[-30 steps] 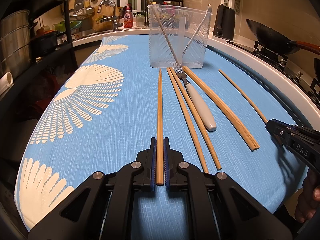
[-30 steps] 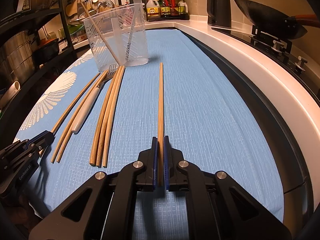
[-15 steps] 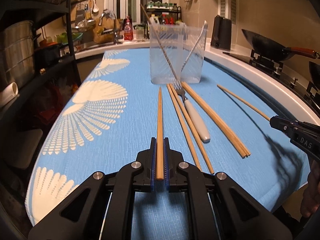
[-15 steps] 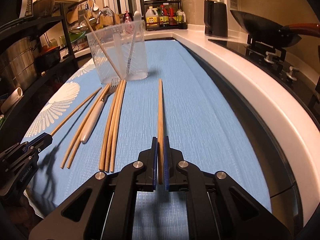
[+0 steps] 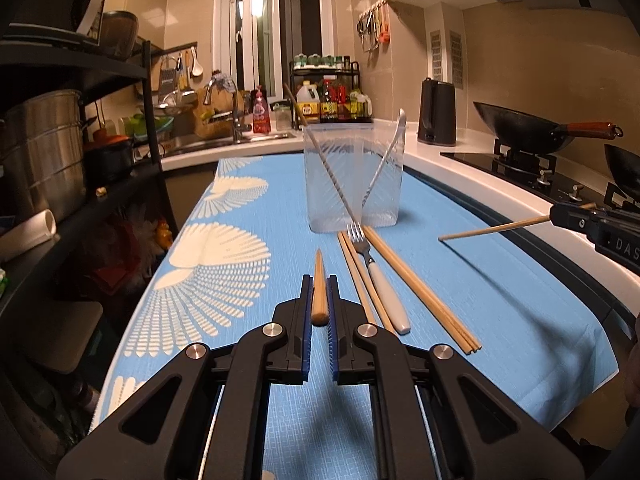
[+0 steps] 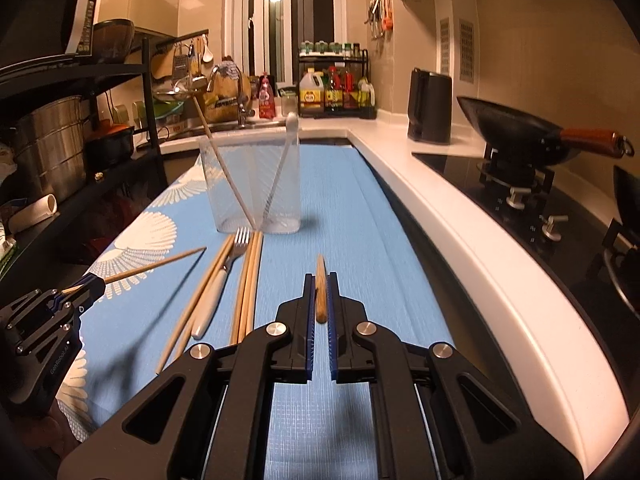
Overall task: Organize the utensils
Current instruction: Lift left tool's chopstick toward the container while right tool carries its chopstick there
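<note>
Kitchen bench (image 5: 520, 300) under warm light, covered by a blue patterned cloth, with a stove and wok to the right.

One chopstick (image 5: 319, 286) is held in the left gripper (image 5: 319, 300), jaws clenched on its thick end, tip raised off the cloth and aimed toward the clear cup (image 5: 352, 178). A second chopstick (image 6: 320, 294) is gripped the same way by the right gripper (image 6: 320, 300), also lifted. Each is pinched near its very end, so most of its length hangs unsupported.

Between them on the cloth lie a white-handled fork (image 5: 378, 276), a pair of chopsticks (image 5: 356, 272) to its left and a bundle (image 5: 420, 286) to its right. Already standing in the cup are one chopstick and what appears to be a pale-handled utensil, both leaning.

Risks, as judged:
- An end-held stick could pivot in the jaws and miss the cup mouth.
- The light cup could be tipped or shoved if its rim or the leaning items are struck.
- Both sticks converge on one opening, so a collision between the grippers is possible.
- A low approach might snag the fork tines lying just before the cup.
</note>
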A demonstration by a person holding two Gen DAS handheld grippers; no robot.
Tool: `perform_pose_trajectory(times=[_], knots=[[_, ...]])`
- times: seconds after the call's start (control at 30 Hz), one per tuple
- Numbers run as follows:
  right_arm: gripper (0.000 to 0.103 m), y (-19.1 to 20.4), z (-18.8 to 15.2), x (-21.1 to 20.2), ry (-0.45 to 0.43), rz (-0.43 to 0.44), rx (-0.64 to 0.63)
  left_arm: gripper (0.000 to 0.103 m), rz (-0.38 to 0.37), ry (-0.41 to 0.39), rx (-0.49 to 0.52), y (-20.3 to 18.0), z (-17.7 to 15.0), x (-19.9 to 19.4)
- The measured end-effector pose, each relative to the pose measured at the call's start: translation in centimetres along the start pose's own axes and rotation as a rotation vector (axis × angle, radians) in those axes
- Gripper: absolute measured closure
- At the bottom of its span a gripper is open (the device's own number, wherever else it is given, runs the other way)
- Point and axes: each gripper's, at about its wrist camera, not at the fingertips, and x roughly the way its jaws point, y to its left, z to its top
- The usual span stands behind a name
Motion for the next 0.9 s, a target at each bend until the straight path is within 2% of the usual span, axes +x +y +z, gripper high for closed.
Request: perform_pose_trajectory(times=[0.23, 0.47, 0.73, 0.9], knots=[[0.098, -0.2, 2.2, -1.5, -0.061, 0.005, -0.004, 0.096, 0.000, -0.071, 0.010, 0.2, 1.5, -1.5], [0.098, -0.5, 4.5, -2.5, -0.096, 0.026, 0.011, 0.096, -0.036, -0.091, -0.026, 1.3, 4.5, -2.0], [0.098, -0.1, 8.2, -2.7, -0.115, 0.076, 0.012, 0.096, -0.109, -0.021, -0.116, 4.2, 9.7, -1.0], [0.098, 0.4, 10.0, -1.8, -0.055, 0.112, -0.021, 0.096, -0.139, 0.004, -0.146, 5.3, 12.2, -0.4]])
